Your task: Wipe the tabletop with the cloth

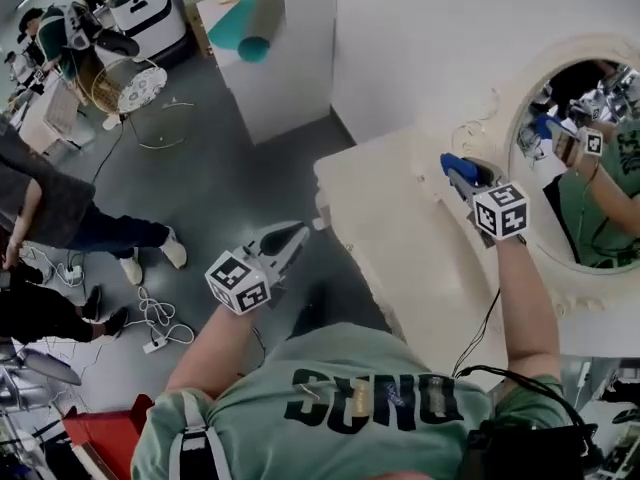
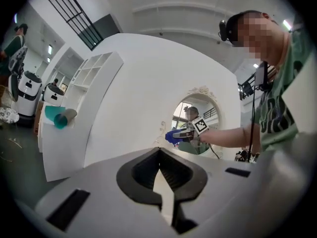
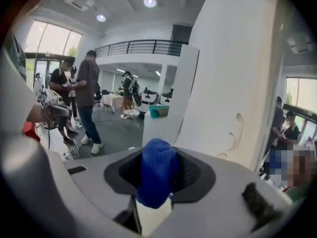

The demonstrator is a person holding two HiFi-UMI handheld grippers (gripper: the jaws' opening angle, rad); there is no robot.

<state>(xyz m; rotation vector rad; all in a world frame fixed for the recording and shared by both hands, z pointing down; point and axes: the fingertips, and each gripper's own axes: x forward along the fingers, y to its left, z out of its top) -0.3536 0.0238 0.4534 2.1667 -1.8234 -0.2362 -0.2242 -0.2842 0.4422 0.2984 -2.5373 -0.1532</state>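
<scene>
Looking at the head view first: the person stands at a cream surface [image 1: 395,233] with an oval mirror [image 1: 560,168] behind it. The right tool [image 1: 462,174] is up by the mirror's carved frame, clamped on a blue cloth [image 1: 452,164]. It's over the far part of the surface, but I can't tell if the cloth is actually touching down. The left tool [image 1: 292,234] hangs off the near-left corner, over the floor, jaws together with nothing in them.

Left gripper view: the jaw tips meet and the tool is empty. Past them you can see the cloth [image 2: 173,135] out in front of the mirror [image 2: 190,108].

Right gripper view: the cloth [image 3: 156,175] is bunched into a fat roll that pokes out past the jaws, which are pinched tight on it.

My guess is the wiping has barely started. To do it well, I'd tip the right tool so the loose end of the roll lies flat on the surface, not just its tip. Then pull long overlapping strokes from the mirror side toward the near edge. Go easy near the frame's curls, since the cloth could snag there. The left tool is best kept clear.
</scene>
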